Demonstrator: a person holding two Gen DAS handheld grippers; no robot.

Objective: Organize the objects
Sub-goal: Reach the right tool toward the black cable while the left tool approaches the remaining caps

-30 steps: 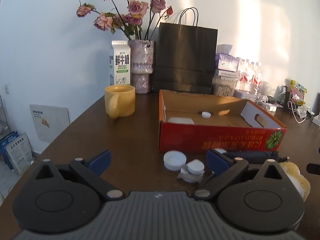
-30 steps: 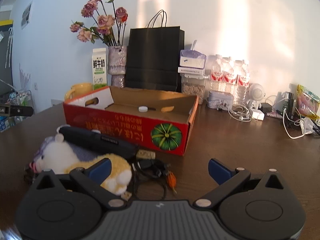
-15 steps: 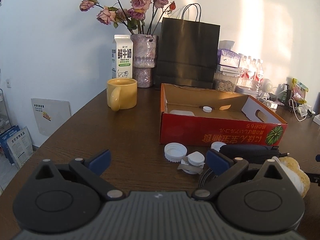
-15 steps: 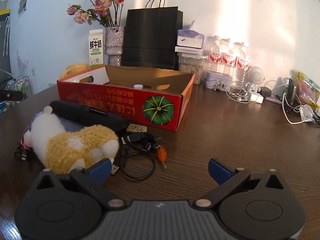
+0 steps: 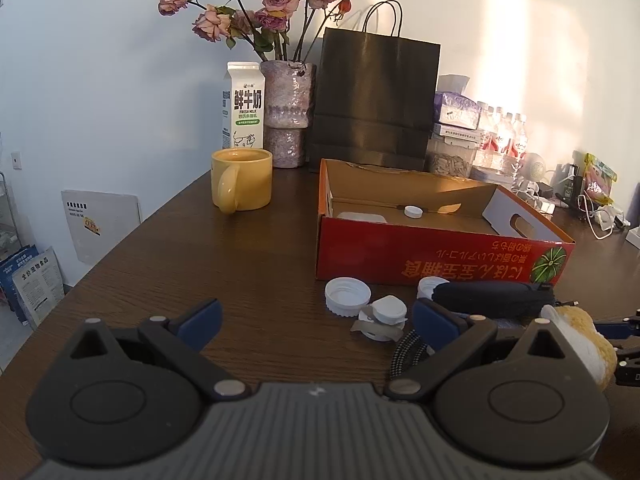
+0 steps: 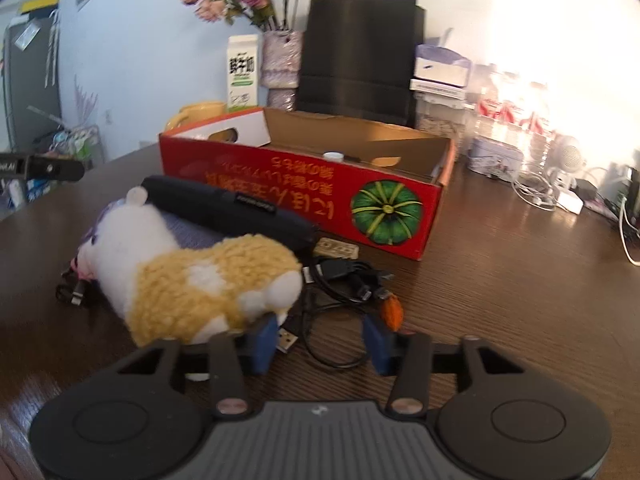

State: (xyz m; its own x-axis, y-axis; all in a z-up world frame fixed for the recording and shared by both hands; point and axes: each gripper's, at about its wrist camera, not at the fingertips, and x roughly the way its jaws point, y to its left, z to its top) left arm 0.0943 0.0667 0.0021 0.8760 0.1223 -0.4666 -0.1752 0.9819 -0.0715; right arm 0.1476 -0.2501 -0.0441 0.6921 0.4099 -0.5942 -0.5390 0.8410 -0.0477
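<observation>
— So where does the right tool (image 6: 319, 338) stand?

— Low over the table (image 6: 500, 288), its jaws closing. A loop of black cable (image 6: 332, 320) and a USB plug (image 6: 286, 340) lie on the wood between the blue pads (image 6: 262, 340), but the pads do not press on them. The plush hamster (image 6: 192, 280) lies just to the left, its rump against the left pad.

— And the left tool (image 5: 316, 322)?

— Spread wide, holding nothing, with only bare wood between its pads. Ahead of its right pad lie a white ribbed cap (image 5: 347, 295) and a smaller flip cap (image 5: 386, 312), close together.

— The box?

— The red cardboard box (image 5: 440, 258) sits mid-table, open at the top, with a small white cap (image 5: 413, 211) and a flat white piece (image 5: 362, 217) inside. A black pouch (image 6: 228, 208) lies along its front wall, partly under the hamster's back.

— Anything behind it?

— A yellow mug (image 5: 241, 183), a milk carton (image 5: 243, 106), a vase of dried roses (image 5: 287, 114) and a black paper bag (image 5: 374, 100) along the wall. To the right are water bottles (image 5: 502, 136) and tangled white leads (image 6: 536, 194).
</observation>
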